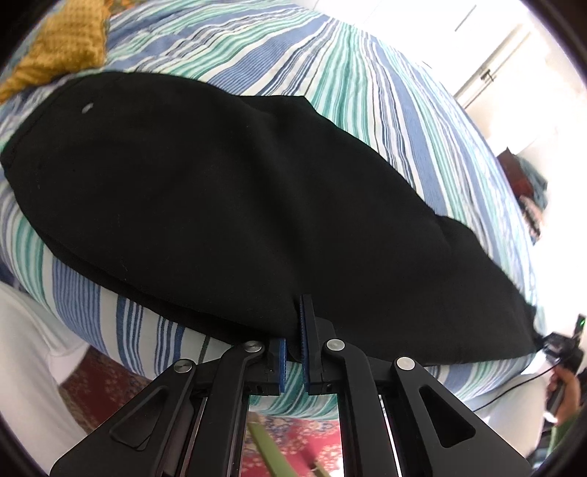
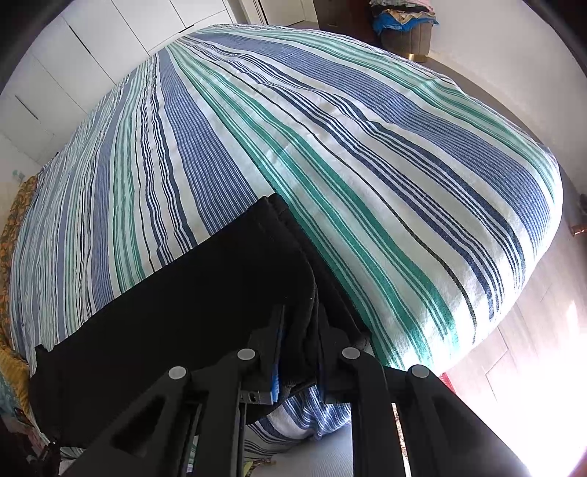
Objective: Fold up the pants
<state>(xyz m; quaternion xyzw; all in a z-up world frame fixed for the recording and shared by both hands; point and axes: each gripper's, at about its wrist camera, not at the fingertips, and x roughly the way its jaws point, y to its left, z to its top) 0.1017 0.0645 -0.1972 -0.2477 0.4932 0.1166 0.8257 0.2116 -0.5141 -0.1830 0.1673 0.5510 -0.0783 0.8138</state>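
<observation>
Black pants (image 1: pixel 220 190) lie lengthwise across a striped bedspread (image 1: pixel 367 73). My left gripper (image 1: pixel 295 330), with blue pads, is shut on the pants' near edge; the cloth drapes over its left finger. In the right wrist view the pants (image 2: pixel 183 293) run off to the left. My right gripper (image 2: pixel 299 330) is shut on a bunched, layered end of them at the bed's near edge. That right gripper (image 1: pixel 544 345) also shows in the left wrist view, at the pants' far right tip, with a hand (image 1: pixel 563 389) behind it.
A yellow knitted blanket (image 1: pixel 62 47) lies on the bed beyond the pants' left end. The bedspread (image 2: pixel 330 146) stretches bare past the pants. A red patterned rug (image 1: pixel 293 440) covers the floor below. White cupboard doors (image 2: pixel 91 47) and a stool stacked with clothes (image 2: pixel 403 25) stand beyond the bed.
</observation>
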